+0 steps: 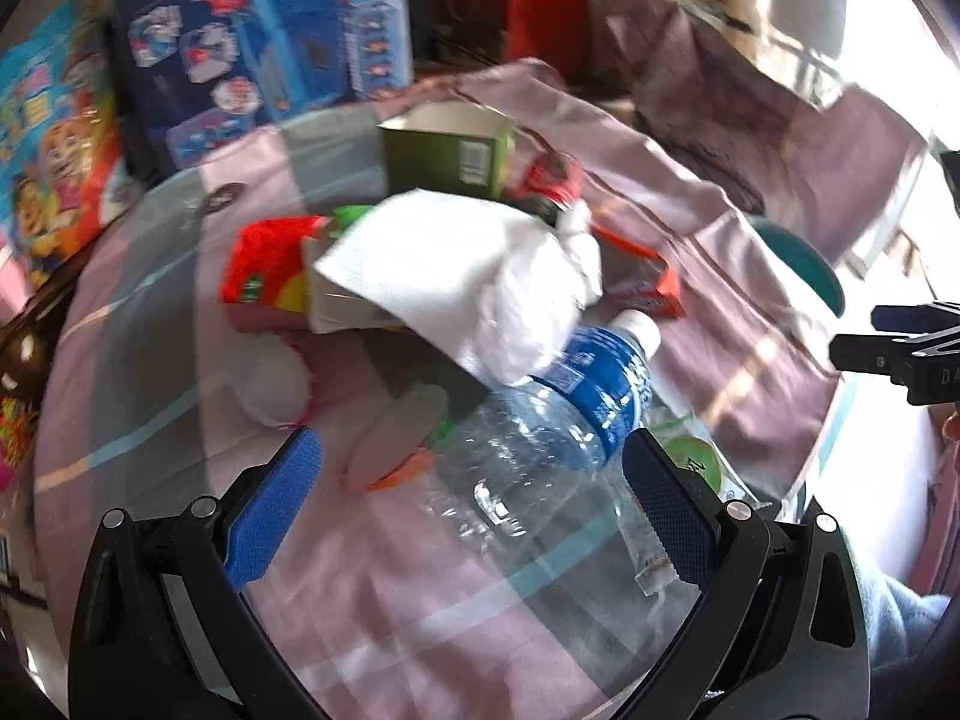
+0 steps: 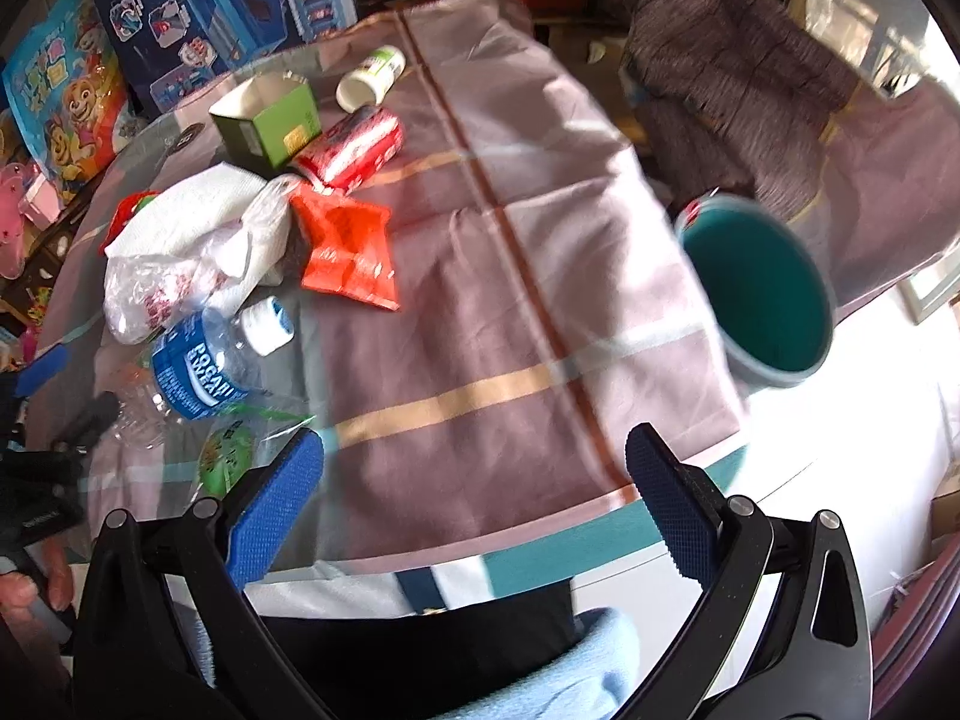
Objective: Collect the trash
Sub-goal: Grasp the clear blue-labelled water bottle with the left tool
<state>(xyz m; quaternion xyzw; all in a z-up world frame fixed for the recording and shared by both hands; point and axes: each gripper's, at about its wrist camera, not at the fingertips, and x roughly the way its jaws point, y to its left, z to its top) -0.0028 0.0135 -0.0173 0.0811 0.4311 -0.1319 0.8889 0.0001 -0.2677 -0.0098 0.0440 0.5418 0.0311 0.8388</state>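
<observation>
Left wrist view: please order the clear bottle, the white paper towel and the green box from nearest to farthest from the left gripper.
From the left gripper:
1. Clear bottle, between its fingers.
2. White paper towel, just beyond, over the bottle's neck.
3. Green box, at the back.

Pink plaid cloth (image 2: pixel 540 312) over glass desk (image 2: pixel 798 468), cartoon toy boxes (image 2: pixel 198 12) at 11 o'clock, grey fabric (image 2: pixel 720 60) at 1 o'clock.

A clear, glossy plastic bottle (image 1: pixel 540 444) and soft white paper towel (image 1: pixel 444 276) lie on a glass-topped desk (image 2: pixel 780 450) over matt cloth (image 2: pixel 492 276).
</observation>
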